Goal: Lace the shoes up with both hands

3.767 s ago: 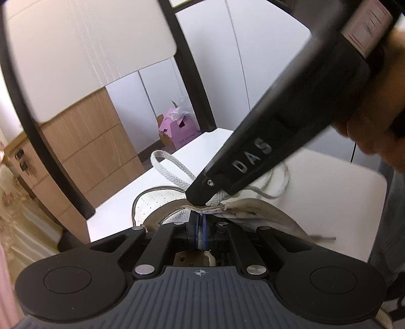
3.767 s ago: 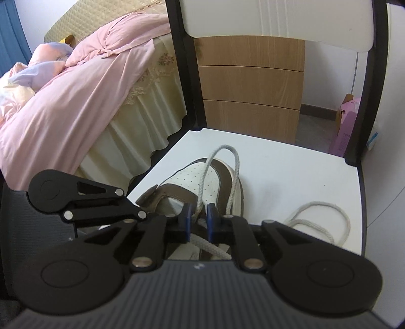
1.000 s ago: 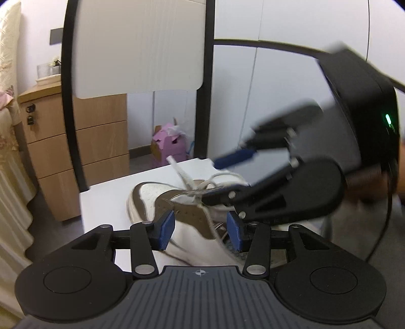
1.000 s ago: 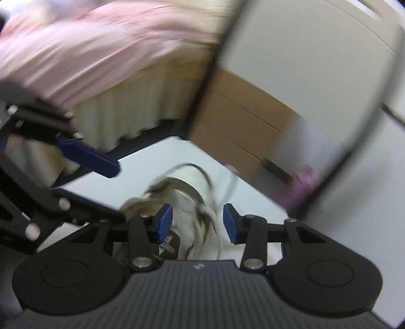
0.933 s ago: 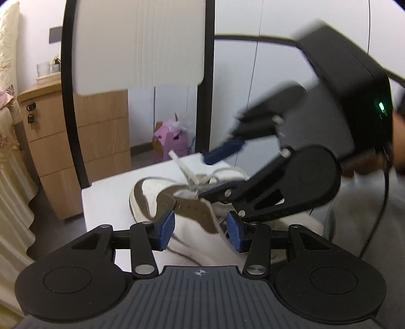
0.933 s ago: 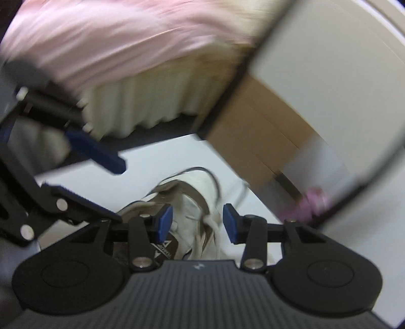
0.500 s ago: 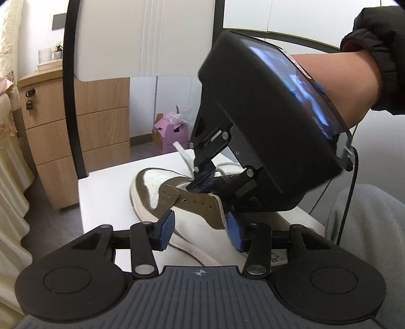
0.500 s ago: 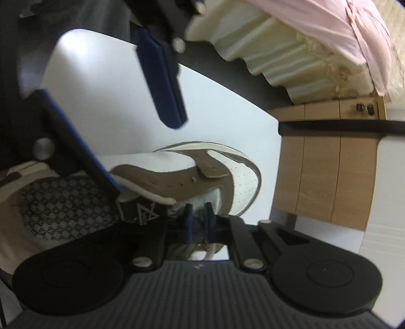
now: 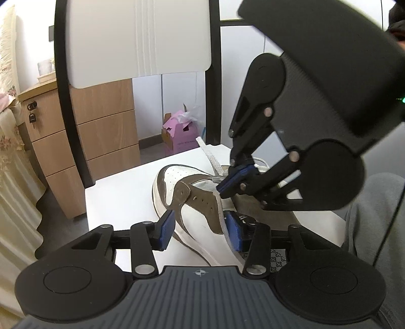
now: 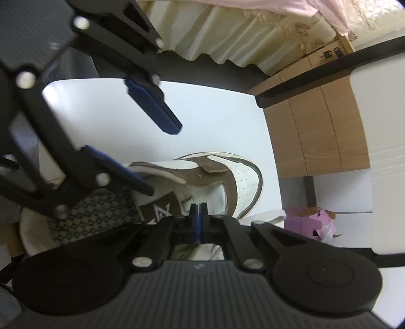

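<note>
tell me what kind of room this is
Most likely a bedroom at home. A bed with a pink cover and a frilled cream bed skirt stands beside a wooden chest of drawers, and the shoe lies on the white seat of a chair.

Right gripper (image 9: 236, 181) body hides the shoe (image 9: 192, 200) heel and most of the lace (image 9: 211, 158). What its closed pads pinch: can't tell. Left-gripper linkage near the lens is blurred.
</note>
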The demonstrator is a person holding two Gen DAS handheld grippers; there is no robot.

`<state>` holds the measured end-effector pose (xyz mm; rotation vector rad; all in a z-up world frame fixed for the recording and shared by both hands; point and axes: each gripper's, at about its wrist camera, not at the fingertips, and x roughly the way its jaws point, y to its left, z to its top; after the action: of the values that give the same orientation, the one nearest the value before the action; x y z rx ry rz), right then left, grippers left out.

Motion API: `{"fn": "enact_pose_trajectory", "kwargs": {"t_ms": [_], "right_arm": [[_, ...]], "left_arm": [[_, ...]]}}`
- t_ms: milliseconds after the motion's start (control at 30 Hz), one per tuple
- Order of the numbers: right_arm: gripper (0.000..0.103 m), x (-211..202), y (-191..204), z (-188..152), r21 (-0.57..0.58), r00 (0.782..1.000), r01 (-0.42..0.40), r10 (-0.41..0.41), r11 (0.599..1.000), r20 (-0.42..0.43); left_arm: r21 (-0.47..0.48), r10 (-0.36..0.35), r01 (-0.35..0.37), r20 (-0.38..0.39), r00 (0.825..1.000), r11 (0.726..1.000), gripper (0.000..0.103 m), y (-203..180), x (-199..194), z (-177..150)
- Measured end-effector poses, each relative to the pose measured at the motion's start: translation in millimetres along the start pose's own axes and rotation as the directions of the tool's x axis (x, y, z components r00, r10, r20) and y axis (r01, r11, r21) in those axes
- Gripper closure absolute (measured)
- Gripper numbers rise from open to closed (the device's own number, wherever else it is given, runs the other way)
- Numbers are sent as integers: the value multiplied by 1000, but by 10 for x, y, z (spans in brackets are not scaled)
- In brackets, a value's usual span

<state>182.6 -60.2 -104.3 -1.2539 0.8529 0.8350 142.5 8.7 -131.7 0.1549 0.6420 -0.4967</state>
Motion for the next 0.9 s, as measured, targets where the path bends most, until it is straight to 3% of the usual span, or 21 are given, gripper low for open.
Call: {"fn": "enact_pose_trajectory", "kwargs": {"t_ms": [133,300,400,467,633,767,833,900], "right_arm": [[103,-61,23,-55,-10,999,19,-19,1000,28],[98,-107,-5,-56,-75,1000,4,-2,997,28],[86,-71,7,-15,-161,1000,-2,1,987,-9],[83,-20,31,34,-219,999,-26,16,975,-48],[83,111,86,160,-351,988,-93,43,932,-146],[84,237,54,274,-370,975,-139,63,918,-211],[95,301,24,304,-358,969,-162,78,920,-236],[97,353,28,300,-356,964,-173,84,918,-253]], "left_arm": [[17,-20,20,-12,1000,1000,73,-33,111,-10],[11,-26,26,-10,1000,1000,78,-17,85,-23],[-12,-29,29,-14,999,1000,78,37,93,-29],[-23,-30,30,-16,999,999,78,66,90,-30],[-35,-36,35,-21,999,999,78,75,89,-21],[-28,-33,33,-22,999,999,78,56,100,-20],[-28,-33,32,-22,999,999,78,57,119,-21],[-25,-28,27,-23,999,999,78,46,141,-29]]}}
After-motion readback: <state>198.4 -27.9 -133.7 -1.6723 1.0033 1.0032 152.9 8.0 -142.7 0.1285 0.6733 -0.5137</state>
